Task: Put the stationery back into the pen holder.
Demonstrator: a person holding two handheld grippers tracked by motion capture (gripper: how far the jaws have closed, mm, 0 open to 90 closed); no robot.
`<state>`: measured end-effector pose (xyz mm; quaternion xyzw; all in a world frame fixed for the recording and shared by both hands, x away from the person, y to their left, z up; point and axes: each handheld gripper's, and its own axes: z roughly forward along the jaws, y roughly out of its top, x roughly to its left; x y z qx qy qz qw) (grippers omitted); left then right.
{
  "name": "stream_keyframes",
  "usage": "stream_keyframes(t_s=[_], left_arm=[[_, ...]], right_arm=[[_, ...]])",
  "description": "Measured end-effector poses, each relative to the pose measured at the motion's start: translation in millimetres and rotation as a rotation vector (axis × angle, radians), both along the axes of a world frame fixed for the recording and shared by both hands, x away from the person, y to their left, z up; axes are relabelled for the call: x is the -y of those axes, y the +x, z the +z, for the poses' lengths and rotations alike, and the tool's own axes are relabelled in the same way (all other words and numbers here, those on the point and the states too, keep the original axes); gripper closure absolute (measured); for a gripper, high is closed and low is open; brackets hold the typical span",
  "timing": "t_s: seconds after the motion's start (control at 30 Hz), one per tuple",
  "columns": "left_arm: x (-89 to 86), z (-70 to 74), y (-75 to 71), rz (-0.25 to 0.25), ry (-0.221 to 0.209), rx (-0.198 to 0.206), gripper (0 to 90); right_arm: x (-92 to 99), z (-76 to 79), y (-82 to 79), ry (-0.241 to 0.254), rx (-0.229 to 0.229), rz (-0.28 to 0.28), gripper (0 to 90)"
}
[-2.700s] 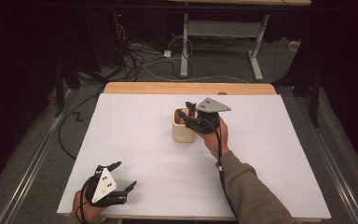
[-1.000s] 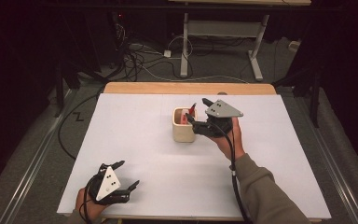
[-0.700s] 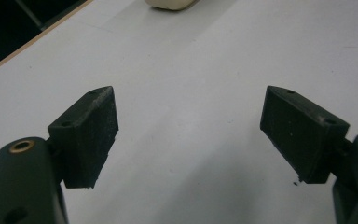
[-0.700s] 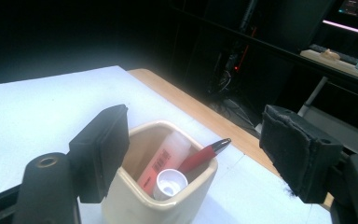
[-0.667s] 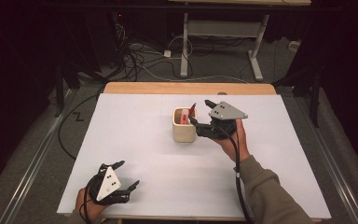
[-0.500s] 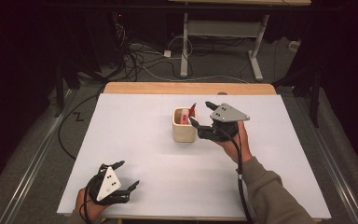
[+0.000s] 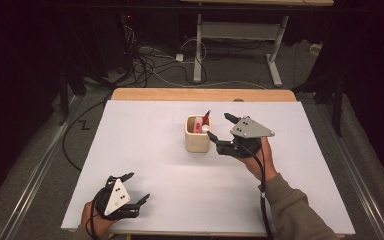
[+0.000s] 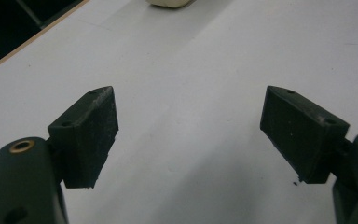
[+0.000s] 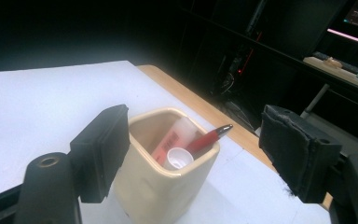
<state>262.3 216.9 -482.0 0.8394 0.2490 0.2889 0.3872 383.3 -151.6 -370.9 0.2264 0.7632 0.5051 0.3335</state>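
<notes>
Drawn back rightward from the cream cup, the right tongs are held wide apart, nothing gripped; the left tongs are likewise spread above the bench.

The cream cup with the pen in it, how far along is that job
Done, it seems: the cream cup already holds a red pen, a red-and-white tube and a white cap. In hand: nothing; the right gripper is open beside the cup, the left gripper open near the table's front edge. Left: nothing loose shows on the table.
</notes>
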Motion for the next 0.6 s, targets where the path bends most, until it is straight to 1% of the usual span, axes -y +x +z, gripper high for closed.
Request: stream_keyframes(t_s=[0.1, 0.2, 0.3, 0.6], left_arm=[[-0.1, -0.2, -0.1, 0.001, 0.001, -0.001, 18.5], [-0.2, -0.3, 0.0, 0.001, 0.001, -0.002, 18.5], [0.0, -0.3, -0.2, 0.001, 0.001, -0.001, 18.4], [0.2, -0.5, -0.1, 0.001, 0.005, -0.003, 18.5]], right_arm=[[3.4, -1.0, -2.8, 0.003, -0.006, 0.005, 24.5], [6.7, -3.2, -6.3, -0.010, -0.014, 0.006, 24.5], [11.4, -5.4, -9.5, -0.004, -0.021, 0.010, 24.5], [21.2, -8.2, -17.5, 0.002, -0.020, 0.014, 24.4]])
